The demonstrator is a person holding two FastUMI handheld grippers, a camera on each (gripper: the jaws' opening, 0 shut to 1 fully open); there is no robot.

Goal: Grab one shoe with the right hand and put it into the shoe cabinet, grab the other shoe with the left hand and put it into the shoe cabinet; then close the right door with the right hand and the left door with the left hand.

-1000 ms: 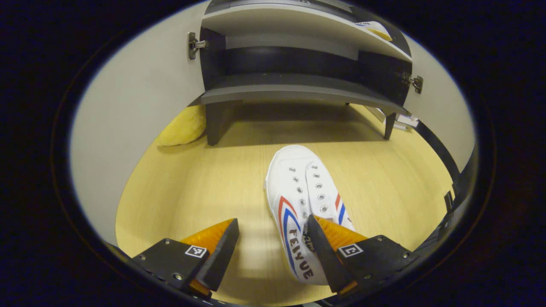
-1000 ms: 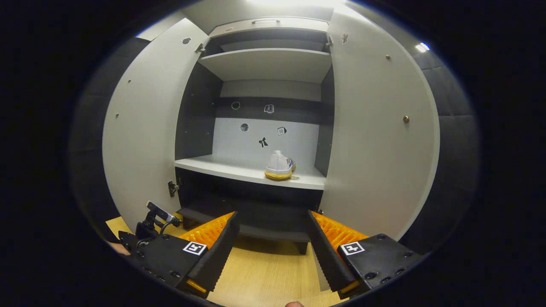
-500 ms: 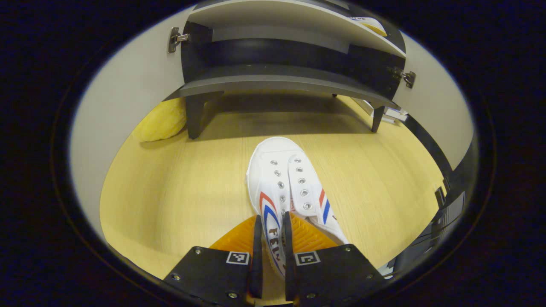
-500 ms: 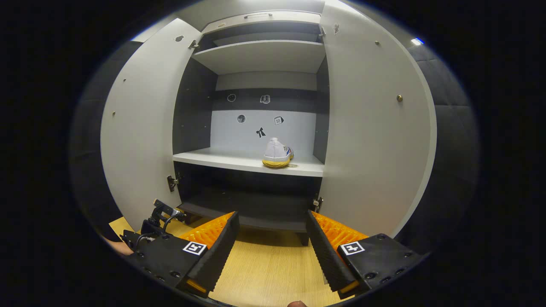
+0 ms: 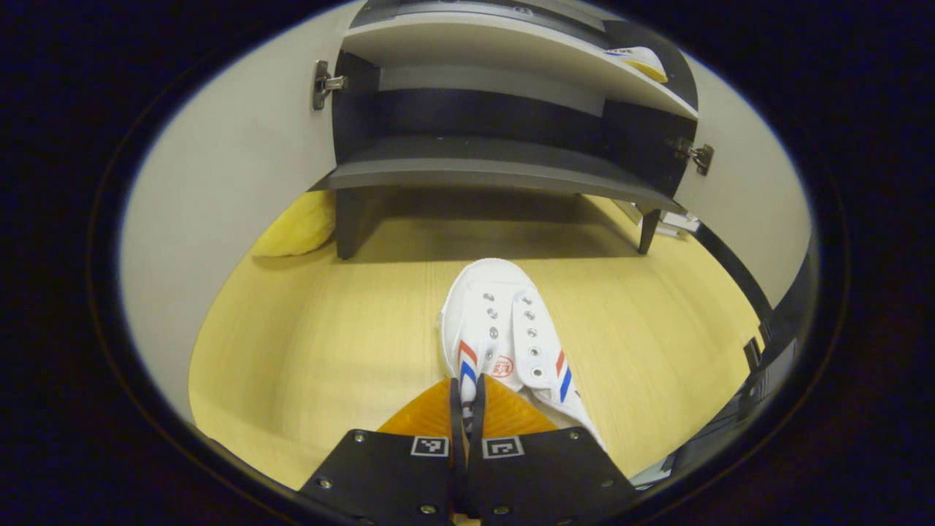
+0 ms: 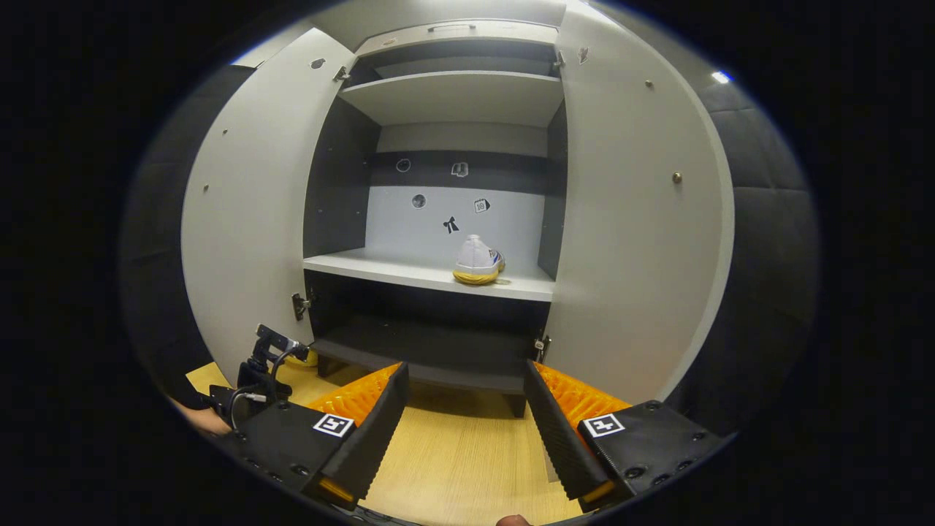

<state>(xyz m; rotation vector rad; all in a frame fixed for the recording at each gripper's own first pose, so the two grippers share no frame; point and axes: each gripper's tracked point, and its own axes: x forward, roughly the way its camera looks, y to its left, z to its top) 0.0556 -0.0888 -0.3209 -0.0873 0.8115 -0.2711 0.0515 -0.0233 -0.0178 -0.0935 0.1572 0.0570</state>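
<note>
A white shoe [image 5: 504, 336] lies on the wooden floor [image 5: 329, 343] before the shoe cabinet [image 6: 453, 219], its side wall seemingly pinched by the left gripper [image 5: 467, 409]. The other shoe [image 6: 478, 261] sits on the middle shelf [image 6: 394, 269]. The right gripper [image 6: 464, 416] hangs with fingers spread.

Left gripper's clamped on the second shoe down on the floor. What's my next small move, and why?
Probably lift it straight up. The left gripper is shut on the shoe, which lies on the floor below the shelf where the first shoe sits, with both doors open.
</note>
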